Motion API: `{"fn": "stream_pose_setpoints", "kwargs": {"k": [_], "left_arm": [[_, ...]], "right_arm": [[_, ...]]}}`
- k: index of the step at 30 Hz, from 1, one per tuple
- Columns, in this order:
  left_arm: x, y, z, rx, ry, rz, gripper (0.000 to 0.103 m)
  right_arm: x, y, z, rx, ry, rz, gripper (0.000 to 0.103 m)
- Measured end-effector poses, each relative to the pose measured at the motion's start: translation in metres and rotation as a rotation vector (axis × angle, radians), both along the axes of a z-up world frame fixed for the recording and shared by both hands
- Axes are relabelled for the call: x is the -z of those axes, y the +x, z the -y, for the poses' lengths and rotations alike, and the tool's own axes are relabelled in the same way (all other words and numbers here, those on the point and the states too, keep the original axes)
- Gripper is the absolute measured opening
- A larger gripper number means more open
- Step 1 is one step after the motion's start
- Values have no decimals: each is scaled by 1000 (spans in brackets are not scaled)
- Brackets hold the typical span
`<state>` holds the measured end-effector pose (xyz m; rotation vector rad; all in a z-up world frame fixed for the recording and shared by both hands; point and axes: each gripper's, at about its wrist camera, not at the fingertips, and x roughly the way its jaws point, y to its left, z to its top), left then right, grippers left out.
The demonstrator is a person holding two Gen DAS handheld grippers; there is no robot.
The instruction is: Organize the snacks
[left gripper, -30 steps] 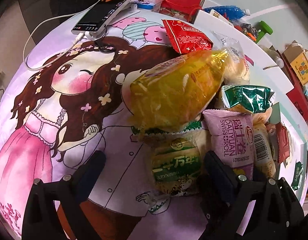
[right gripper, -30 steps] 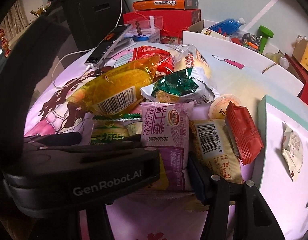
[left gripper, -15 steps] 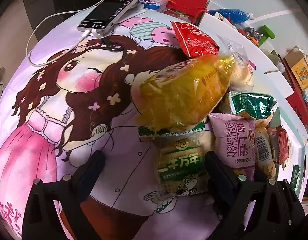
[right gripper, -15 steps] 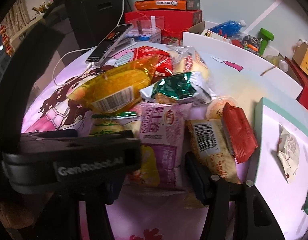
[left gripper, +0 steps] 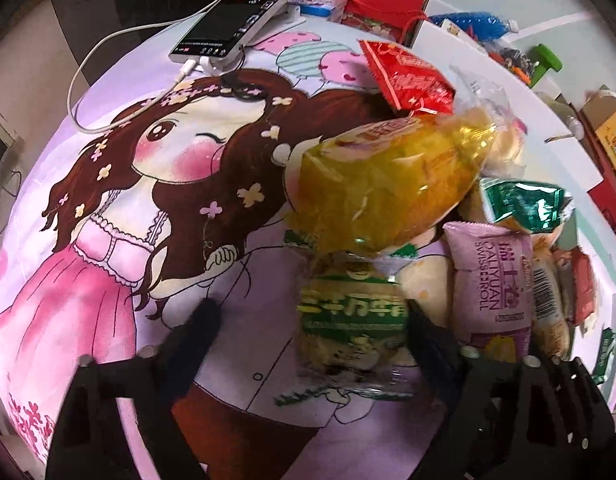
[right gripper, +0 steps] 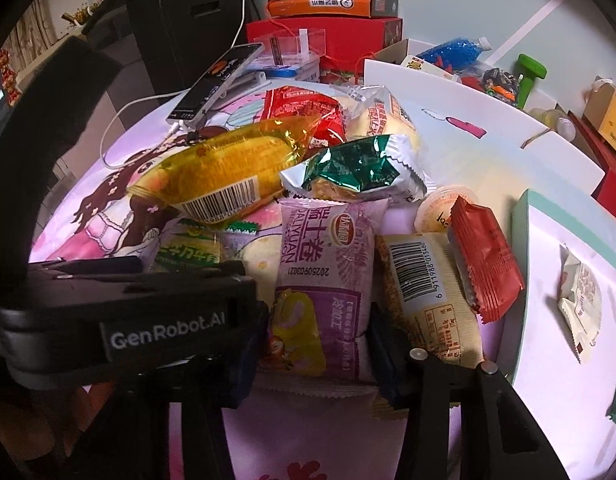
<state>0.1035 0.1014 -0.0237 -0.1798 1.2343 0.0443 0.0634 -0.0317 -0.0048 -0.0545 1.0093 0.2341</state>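
Since a second ago both sets of jaws have narrowed: the left gripper [left gripper: 308,320] has drawn its fingers in around the green-labelled snack packet [left gripper: 350,320], and the right gripper [right gripper: 316,344] has drawn in around the purple Swiss roll packet [right gripper: 324,280]. On the left the jaws are closing with the green packet between them; the right-hand finger lies at the packet's edge while the left-hand finger stands clear of it, so nothing is gripped. On the right the jaws are closing too, with the lower end of the purple packet between them; both fingers sit right at its sides, but I cannot tell whether they press on it. The snacks lie heaped on a surface covered by a cloth printed with a cartoon girl [left gripper: 156,184]. A yellow packet [left gripper: 388,184] rests on top of the green one, a dark green foil packet [right gripper: 356,172] sits above the purple one, and a barcode packet [right gripper: 424,292] and a red wafer packet [right gripper: 484,260] lie just beside it. A phone [left gripper: 236,12] on a white cable lies at the far edge.
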Motion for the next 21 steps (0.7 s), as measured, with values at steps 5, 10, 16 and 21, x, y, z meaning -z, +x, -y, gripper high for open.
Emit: {"fn": "stream_pose_setpoints", "kwargs": {"k": [5, 10, 16, 21], "left_arm": [[-9, -5, -7, 7, -29, 21, 56], [-14, -11, -13, -1, -87, 31, 52], [-21, -19, -16, 8, -145, 44, 52], [-30, -36, 2, 22, -156, 60, 52]], "right_arm": [[-2, -3, 3, 7, -3, 6, 48], [-6, -5, 7, 16, 2, 10, 46], [-15, -13, 12, 32, 15, 22, 46], [-25, -22, 17, 41, 22, 35, 45]]}}
